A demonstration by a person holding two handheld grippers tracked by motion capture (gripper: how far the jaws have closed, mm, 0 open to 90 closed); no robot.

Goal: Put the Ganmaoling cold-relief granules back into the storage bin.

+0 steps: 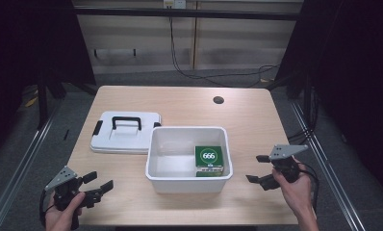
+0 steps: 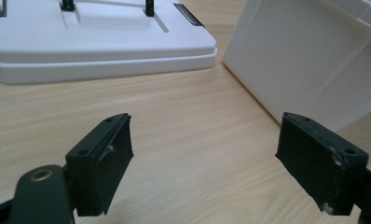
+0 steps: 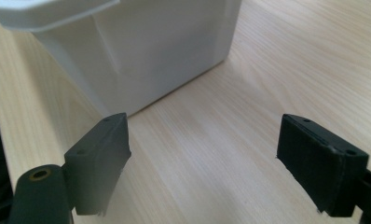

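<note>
Flanking the white bin (image 1: 188, 180), the left gripper (image 1: 99, 183) and right gripper (image 1: 259, 168) hover over the table (image 1: 189, 103), jaws spread wide and empty. A green box (image 1: 209, 160) lies in the bin's right corner, its lower edge hidden by the front wall. Beside the bin lies the lid (image 1: 124, 132), cut off in the left gripper view.

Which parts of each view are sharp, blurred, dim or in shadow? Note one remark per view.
High view: the wooden table is evenly lit, the surroundings fall dark, and the green box reads clearly inside the white bin. Left gripper view: the near jaws are soft, the white lid sharper. Right gripper view: the bin's side is shaded, with soft shadow at its base.
</note>
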